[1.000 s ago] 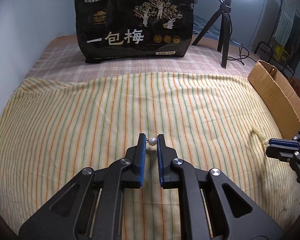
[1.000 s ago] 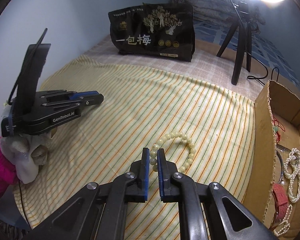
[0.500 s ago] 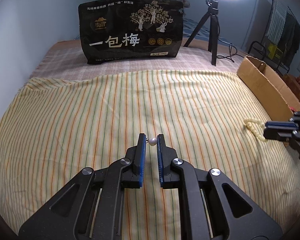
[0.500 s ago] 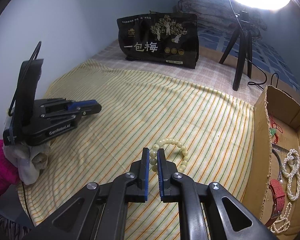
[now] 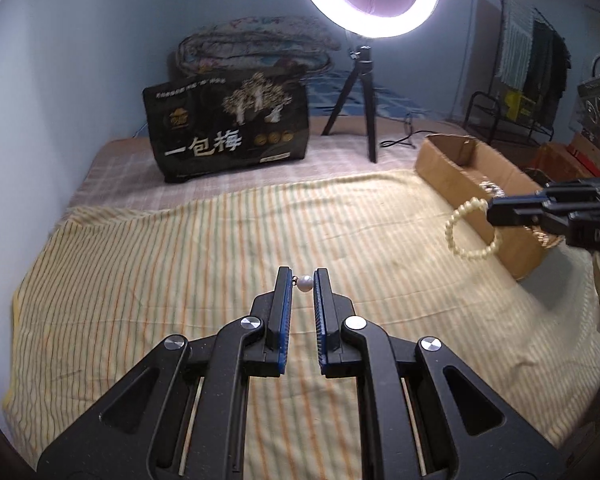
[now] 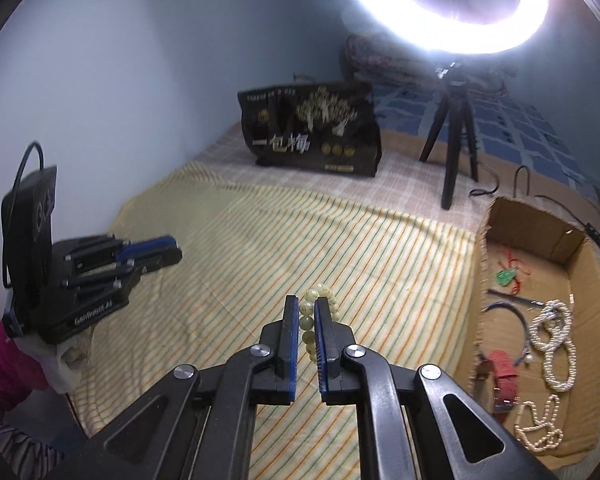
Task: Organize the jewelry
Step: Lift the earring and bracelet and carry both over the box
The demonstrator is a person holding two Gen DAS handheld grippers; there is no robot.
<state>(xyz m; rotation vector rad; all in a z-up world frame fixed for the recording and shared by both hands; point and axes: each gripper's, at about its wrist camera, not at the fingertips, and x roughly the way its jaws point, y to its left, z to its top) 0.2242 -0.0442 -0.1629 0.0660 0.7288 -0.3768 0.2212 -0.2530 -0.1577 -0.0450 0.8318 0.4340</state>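
The bead bracelet [image 6: 309, 322] hangs clear of the bed, pinched between the narrow jaws of the right gripper [image 6: 307, 314], near the cardboard box [image 5: 452, 168] at the bed's right edge. Carry it level over the box wall, lower, then let go — no swinging. The left gripper [image 5: 303, 282] clamps a small pearl [image 5: 305, 282] (likely an earring); keep it steady above the striped cloth [image 5: 180, 260].
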